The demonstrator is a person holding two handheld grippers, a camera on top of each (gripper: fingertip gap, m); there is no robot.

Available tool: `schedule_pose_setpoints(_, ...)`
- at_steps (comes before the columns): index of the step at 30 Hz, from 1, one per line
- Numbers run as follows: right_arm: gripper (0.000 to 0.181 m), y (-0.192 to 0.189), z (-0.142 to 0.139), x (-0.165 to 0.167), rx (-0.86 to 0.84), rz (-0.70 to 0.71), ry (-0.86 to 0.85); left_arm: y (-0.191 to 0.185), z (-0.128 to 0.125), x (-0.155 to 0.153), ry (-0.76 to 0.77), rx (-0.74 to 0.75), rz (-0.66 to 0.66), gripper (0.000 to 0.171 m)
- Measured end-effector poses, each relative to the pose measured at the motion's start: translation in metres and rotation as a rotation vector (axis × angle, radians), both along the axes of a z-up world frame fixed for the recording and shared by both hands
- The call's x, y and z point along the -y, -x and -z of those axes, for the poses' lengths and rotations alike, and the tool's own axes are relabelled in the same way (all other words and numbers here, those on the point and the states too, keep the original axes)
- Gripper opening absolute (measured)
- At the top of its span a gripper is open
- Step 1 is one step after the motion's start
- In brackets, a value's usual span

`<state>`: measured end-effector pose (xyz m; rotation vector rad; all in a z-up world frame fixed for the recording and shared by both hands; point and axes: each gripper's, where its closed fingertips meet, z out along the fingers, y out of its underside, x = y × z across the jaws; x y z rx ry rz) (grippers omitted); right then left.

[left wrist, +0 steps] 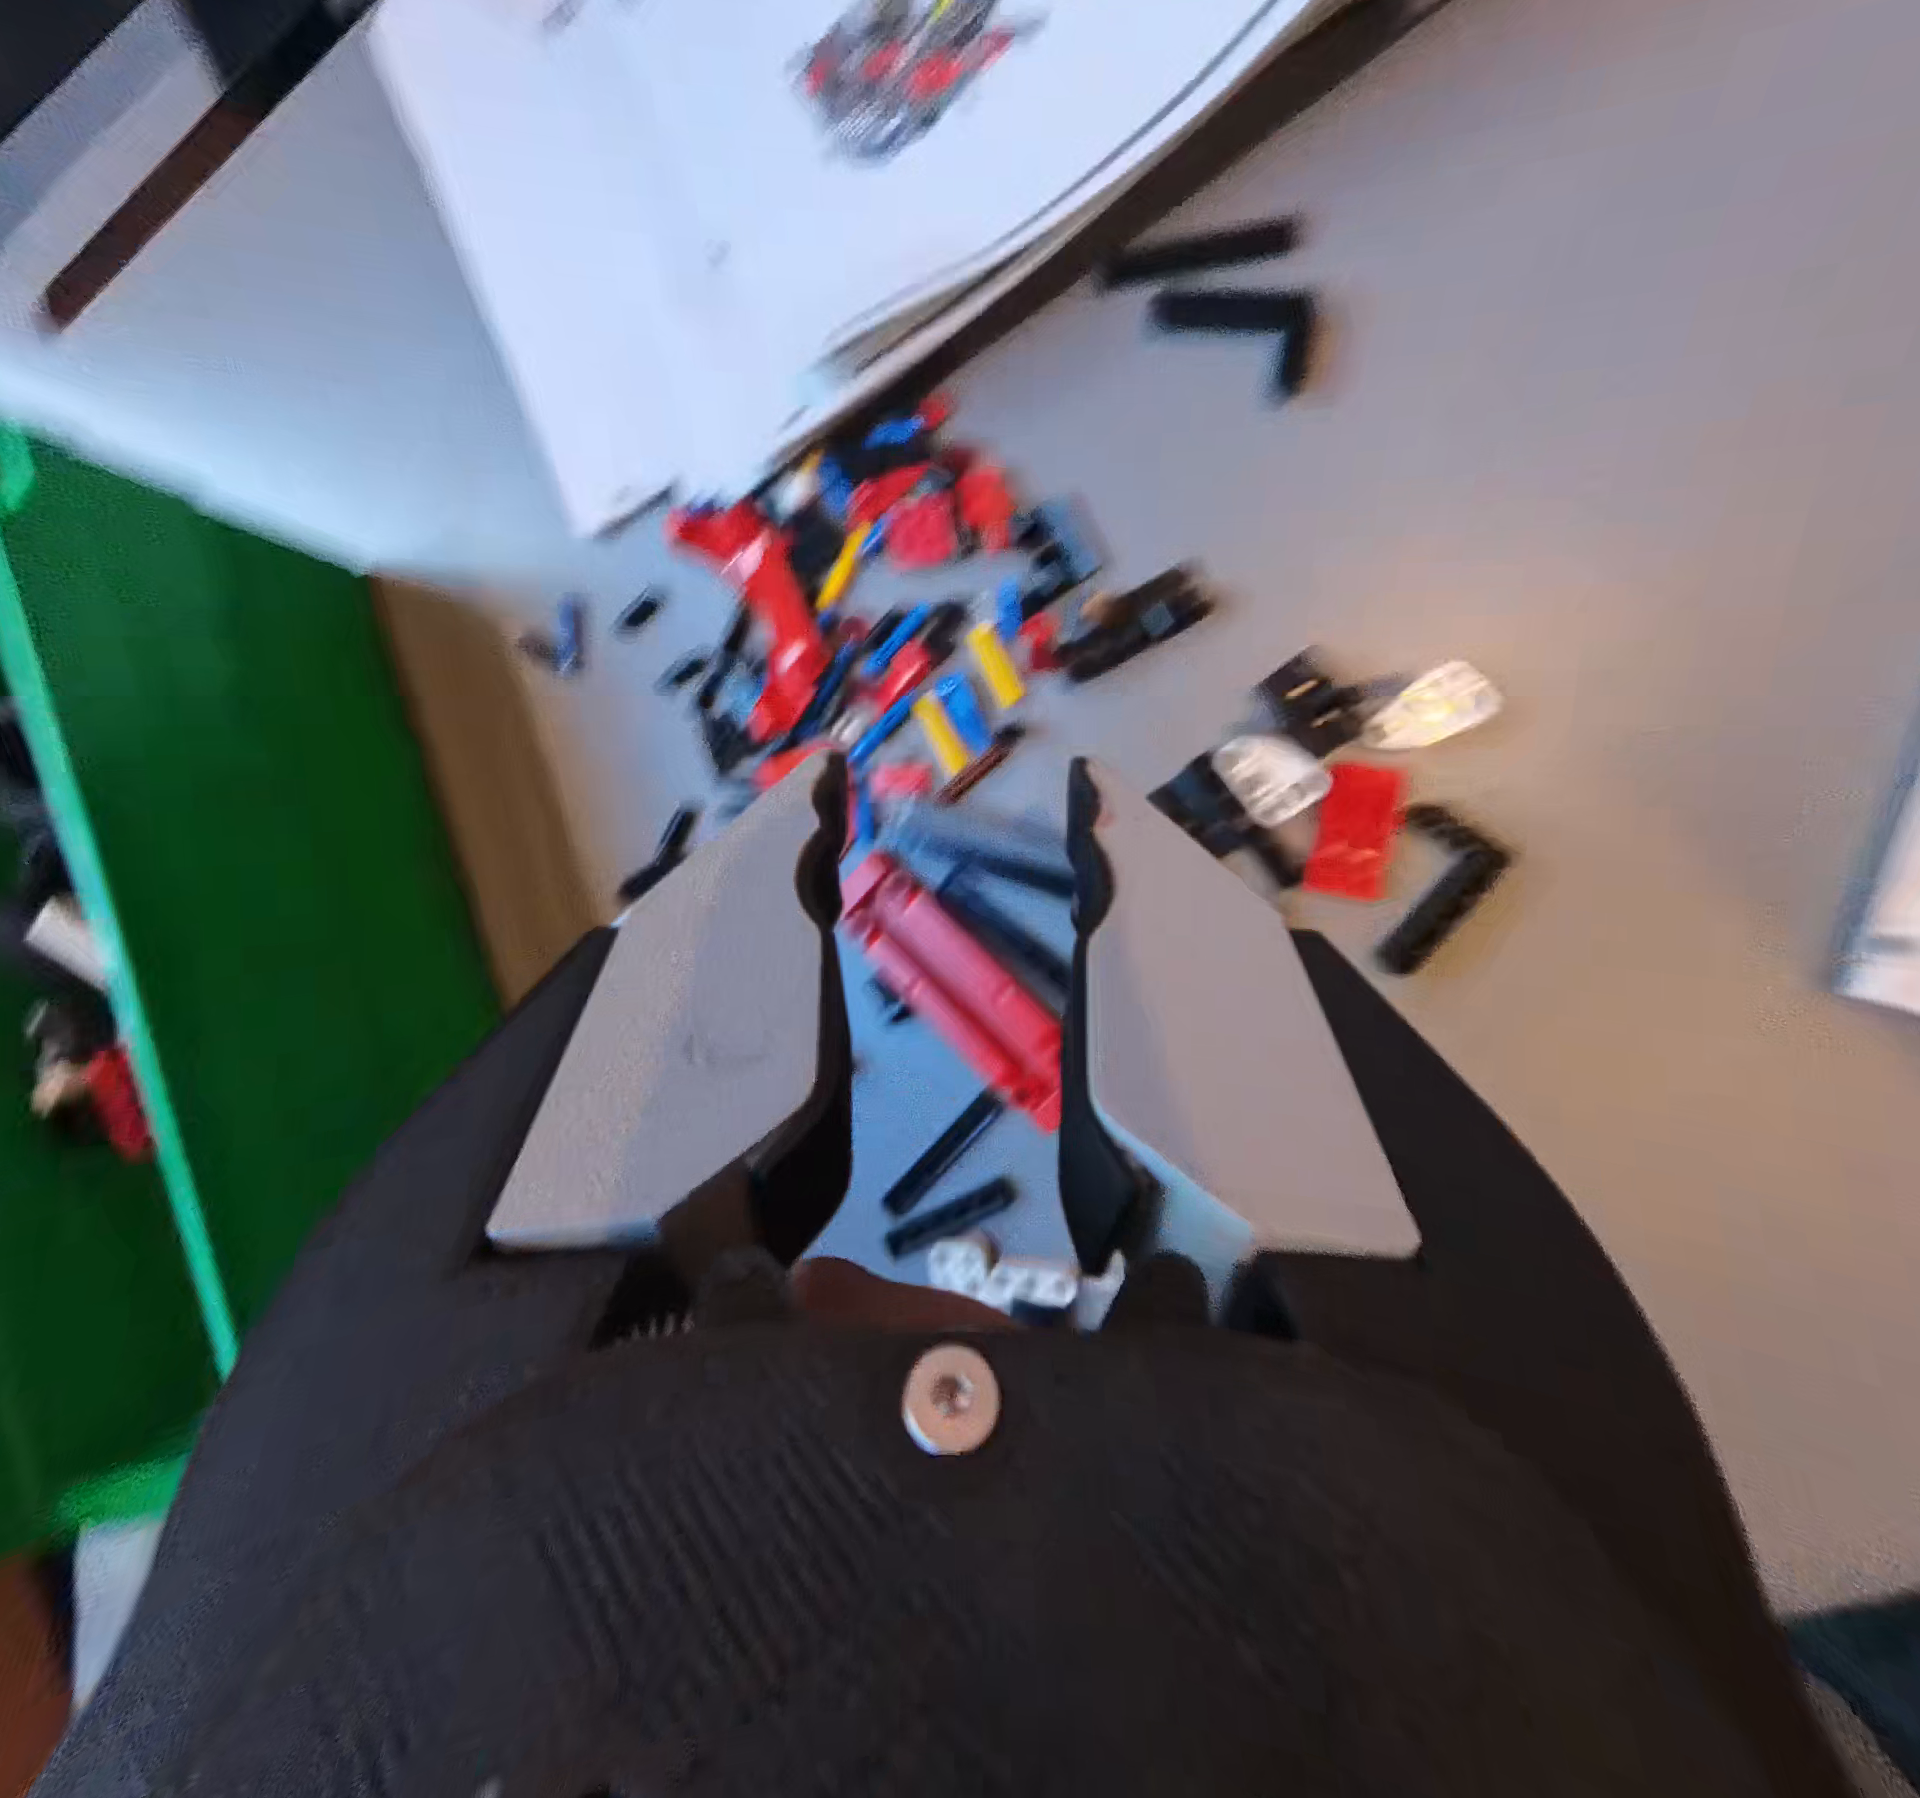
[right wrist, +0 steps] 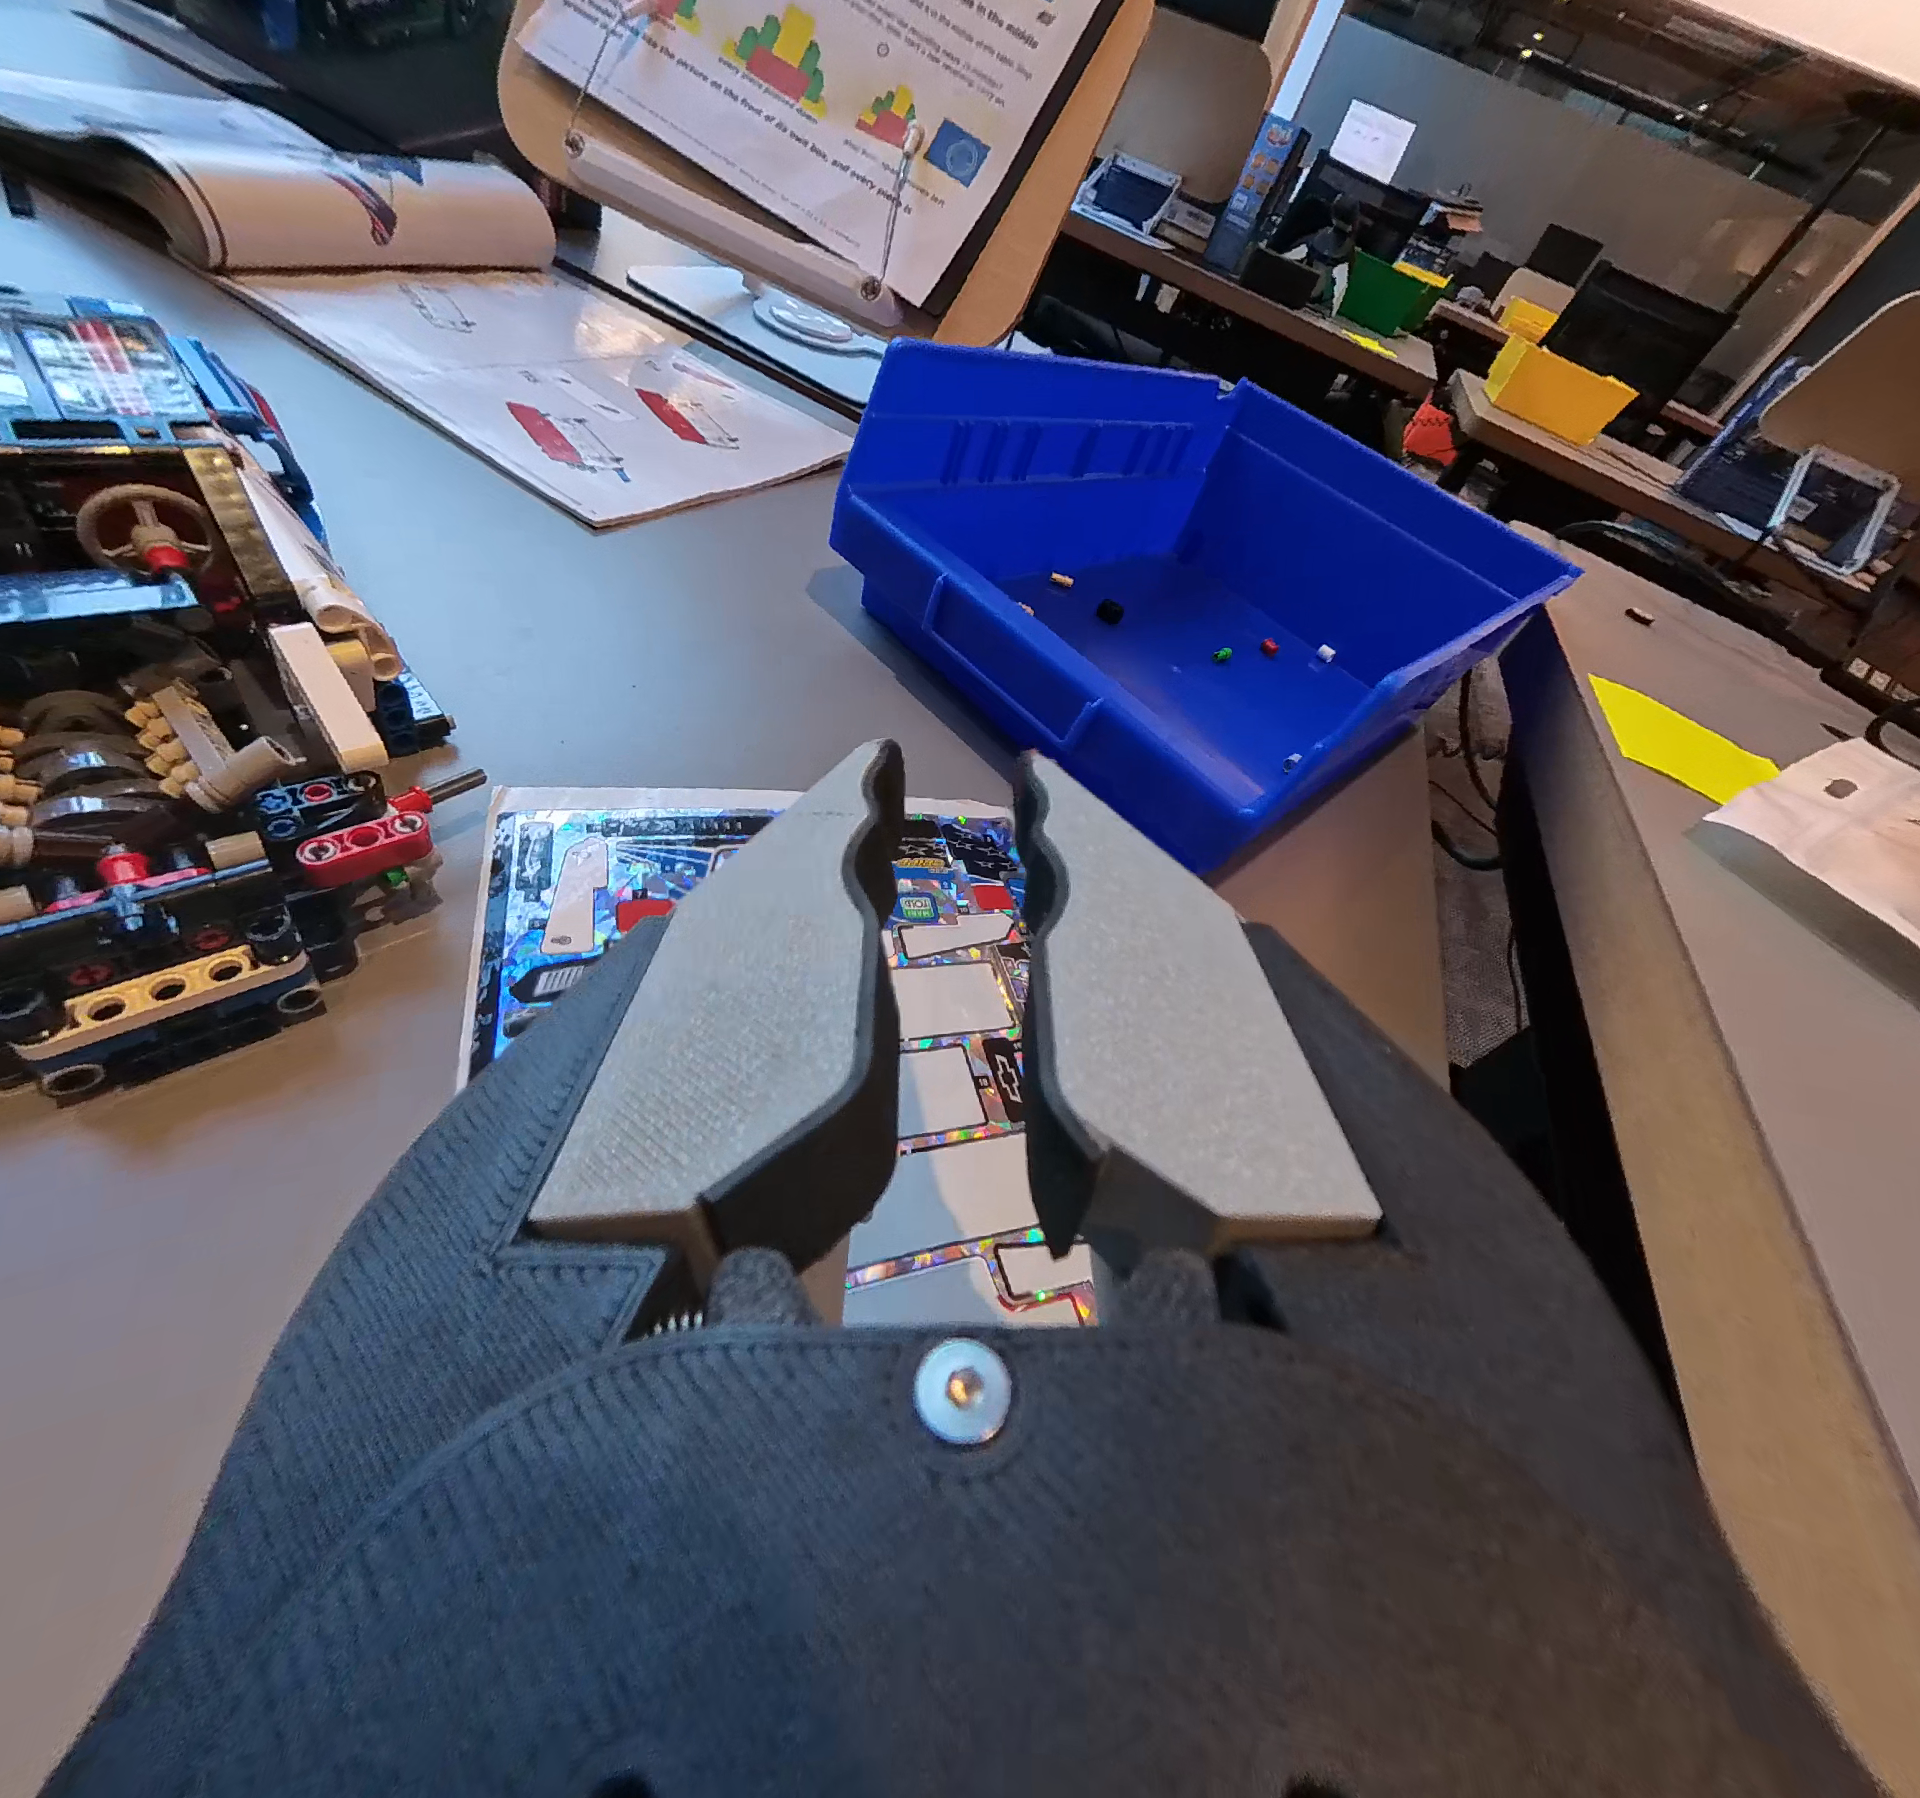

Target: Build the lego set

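A: Where do the parts lie?

B: In the left wrist view a loose pile of pieces (left wrist: 894, 626) sits on the grey bench (left wrist: 1558, 501), just below the open instruction booklet (left wrist: 727, 190). The picture is blurred, so I cannot name small parts. A long red beam (left wrist: 961, 990) lies right under the left gripper (left wrist: 954, 792), and a red plate (left wrist: 1351, 829) with 2 clear pieces (left wrist: 1439, 704) sits off to the side.

A: And the fingers?

B: The left gripper's fingers are spread, with nothing between them. The right gripper (right wrist: 961, 803) also has its fingers apart, a narrower gap, empty, hanging over a shiny sticker sheet (right wrist: 956, 1010).

A: The model itself?

B: The part-built car (right wrist: 177, 709) stands on the bench in the right wrist view, well left of that gripper. A blue bin (right wrist: 1195, 543) beyond the sheet holds only a few tiny pieces.

A: How will the red beam handle?

B: I judge it light, stiff and smooth-sided, so it could twist or slip out of a loose pinch. Taking it across its narrow width near the middle should keep it level. The car looks heavier, with thin axles and pins sticking out; I would steady it by the solid frame, not by those.
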<state>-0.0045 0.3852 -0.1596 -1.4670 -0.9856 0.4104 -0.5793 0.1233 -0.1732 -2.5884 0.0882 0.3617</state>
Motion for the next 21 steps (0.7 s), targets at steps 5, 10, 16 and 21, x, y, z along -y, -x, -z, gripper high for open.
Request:
schedule_pose_setpoints(5, 0.016, 0.001, -0.003, -0.002, -0.02, 0.031, -0.005, 0.038, 0.018, 0.023, -0.116, 0.057, -0.155, 0.04)
schedule_pose_setpoints(10, 0.015, 0.002, 0.004, -0.004, 0.022, 0.049, -0.005, 0.05, 0.031, -0.019, -0.151, 0.096, -0.056, 0.033)
schedule_pose_setpoints(16, 0.015, 0.002, 0.007, -0.006, 0.052, 0.065, -0.012, 0.037, 0.064, -0.022, 0.003, 0.185, 0.025, 0.023)
schedule_pose_setpoints(21, 0.015, 0.003, -0.005, -0.004, 0.01, 0.065, -0.02, 0.019, 0.056, -0.009, -0.027, 0.245, 0.039, 0.027)
